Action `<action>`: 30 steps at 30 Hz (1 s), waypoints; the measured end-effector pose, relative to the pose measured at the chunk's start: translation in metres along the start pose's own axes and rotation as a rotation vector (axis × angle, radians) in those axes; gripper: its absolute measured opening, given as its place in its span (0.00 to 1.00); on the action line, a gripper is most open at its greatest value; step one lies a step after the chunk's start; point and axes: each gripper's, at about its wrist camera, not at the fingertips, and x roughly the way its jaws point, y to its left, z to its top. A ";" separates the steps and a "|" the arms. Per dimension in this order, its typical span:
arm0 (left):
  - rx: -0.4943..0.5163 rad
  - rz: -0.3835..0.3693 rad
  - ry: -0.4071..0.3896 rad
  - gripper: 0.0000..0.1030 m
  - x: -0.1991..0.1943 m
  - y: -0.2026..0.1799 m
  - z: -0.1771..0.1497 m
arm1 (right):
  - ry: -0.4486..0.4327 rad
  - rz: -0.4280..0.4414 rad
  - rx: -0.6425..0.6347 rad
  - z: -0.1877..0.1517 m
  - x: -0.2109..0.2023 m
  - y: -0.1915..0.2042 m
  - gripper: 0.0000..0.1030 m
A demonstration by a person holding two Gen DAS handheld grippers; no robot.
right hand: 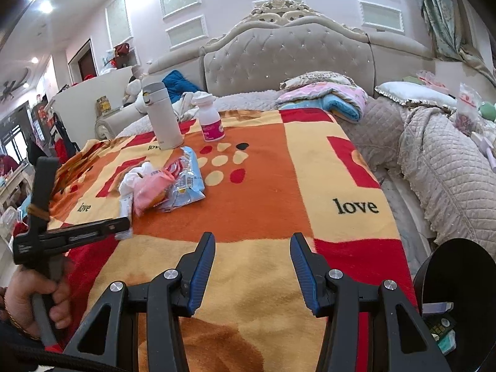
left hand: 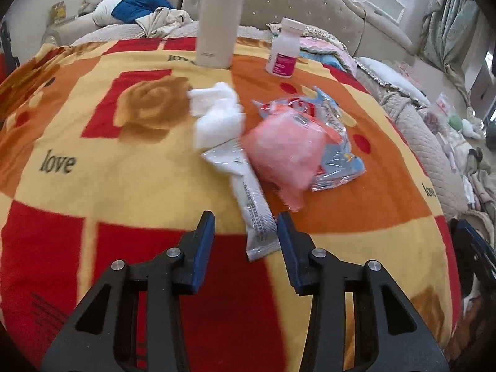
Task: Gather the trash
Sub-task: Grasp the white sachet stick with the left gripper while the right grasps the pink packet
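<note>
With the left gripper [left hand: 246, 232] standing apart around the near end of the white sachet [left hand: 248, 192] on the blanket [left hand: 93, 161], that end should be pinched squarely and carried to the black bin [right hand: 458, 279], where cartons are seen, while the right gripper [right hand: 252, 257] hangs apart, empty.

A red, orange and yellow blanket [right hand: 279, 186] printed with "love" is covering the near part of the bed. A cream flask [right hand: 162, 114] is standing upright on it, and a white bottle with a pink label [right hand: 210, 121] is standing just beside the flask. A tufted beige headboard [right hand: 288, 59] is rising behind. Folded pink and blue bedding [right hand: 328, 97] is lying on the quilted grey cover [right hand: 434, 155]. A blue garment [left hand: 139, 3] is lying crumpled near the headboard.
</note>
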 end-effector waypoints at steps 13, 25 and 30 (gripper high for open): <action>-0.018 -0.008 -0.008 0.44 0.013 0.002 0.011 | -0.003 0.038 -0.030 -0.001 0.008 0.021 0.47; -0.054 -0.007 -0.092 0.13 -0.024 0.024 -0.031 | 0.015 0.336 -0.015 0.023 0.064 0.092 0.47; -0.117 0.016 -0.138 0.13 -0.030 0.033 -0.032 | 0.098 0.329 0.000 0.036 0.110 0.118 0.47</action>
